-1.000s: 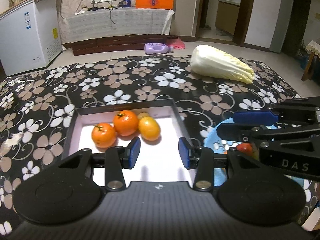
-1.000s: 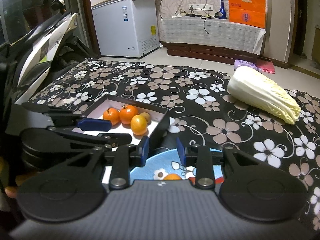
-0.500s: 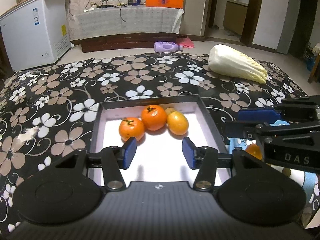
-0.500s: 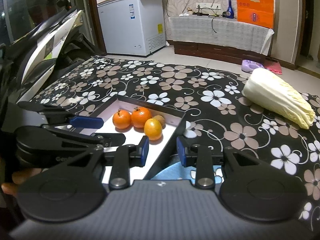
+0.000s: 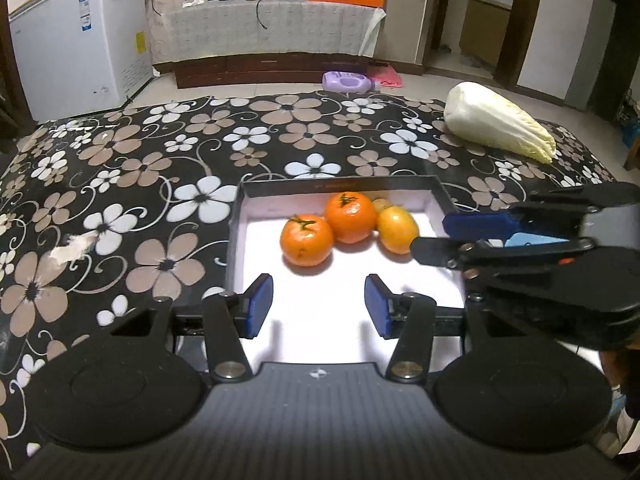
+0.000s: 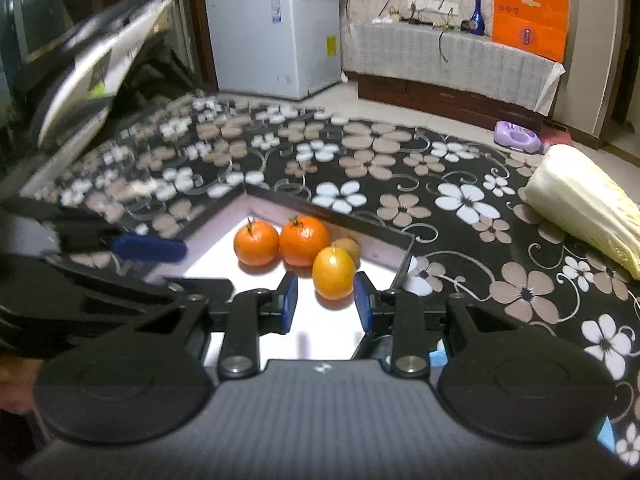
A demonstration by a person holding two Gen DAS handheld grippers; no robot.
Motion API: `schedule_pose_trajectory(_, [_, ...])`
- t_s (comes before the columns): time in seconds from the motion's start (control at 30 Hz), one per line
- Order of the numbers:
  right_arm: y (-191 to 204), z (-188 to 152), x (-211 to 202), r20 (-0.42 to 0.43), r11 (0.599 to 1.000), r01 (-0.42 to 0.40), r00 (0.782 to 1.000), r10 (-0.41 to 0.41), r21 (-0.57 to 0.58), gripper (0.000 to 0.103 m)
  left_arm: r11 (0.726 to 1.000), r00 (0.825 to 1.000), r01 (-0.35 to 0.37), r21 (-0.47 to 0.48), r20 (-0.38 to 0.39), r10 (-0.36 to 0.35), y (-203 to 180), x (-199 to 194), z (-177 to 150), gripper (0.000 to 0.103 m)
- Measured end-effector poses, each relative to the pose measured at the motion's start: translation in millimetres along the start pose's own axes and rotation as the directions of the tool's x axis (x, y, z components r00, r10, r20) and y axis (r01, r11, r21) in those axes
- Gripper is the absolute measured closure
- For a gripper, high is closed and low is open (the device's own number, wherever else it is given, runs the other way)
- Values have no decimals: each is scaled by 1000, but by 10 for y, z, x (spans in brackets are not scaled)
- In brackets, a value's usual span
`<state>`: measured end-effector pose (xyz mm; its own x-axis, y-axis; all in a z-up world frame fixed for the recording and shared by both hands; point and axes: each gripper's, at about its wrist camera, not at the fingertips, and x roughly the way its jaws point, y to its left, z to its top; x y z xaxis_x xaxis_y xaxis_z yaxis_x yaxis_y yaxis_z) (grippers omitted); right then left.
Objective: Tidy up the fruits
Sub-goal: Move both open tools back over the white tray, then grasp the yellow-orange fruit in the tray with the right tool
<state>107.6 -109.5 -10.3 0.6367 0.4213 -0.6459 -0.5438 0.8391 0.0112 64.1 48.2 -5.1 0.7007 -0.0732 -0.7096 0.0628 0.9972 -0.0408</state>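
A black-rimmed tray (image 5: 336, 184) with a white floor holds two stemmed oranges (image 5: 306, 240) (image 5: 350, 218), a yellow-orange fruit (image 5: 396, 230) and a small brownish fruit (image 5: 382, 204) behind them. My left gripper (image 5: 319, 300) hovers open over the tray's near floor, empty, a short way from the oranges. My right gripper (image 6: 325, 292) reaches over the tray's right wall (image 6: 404, 256). Its jaws stand nearly together with nothing in them. The yellow-orange fruit (image 6: 334, 274) lies just beyond its tips. Seen from the left wrist, the right gripper (image 5: 432, 236) points at that fruit from the right.
A large pale cabbage (image 5: 496, 126) lies on the flowered black cloth (image 5: 168, 208) at the far right. A bit of blue plate (image 6: 440, 354) shows under my right gripper. A white freezer (image 6: 276, 32), a purple bottle (image 5: 348, 80) on the floor and a scooter (image 6: 92, 64) stand beyond.
Both grippers moved left. The right one left the blue plate and now reaches over the tray towards the yellow-orange fruit. The left jaws stand a little wider than a second ago.
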Motion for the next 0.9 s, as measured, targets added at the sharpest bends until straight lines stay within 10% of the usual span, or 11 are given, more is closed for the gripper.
schedule_pose_trajectory(0.9, [32,55,370,-27,996,76,997,-78,-39,69,1000,1000,0,-9,-30,0,85,202,40,45])
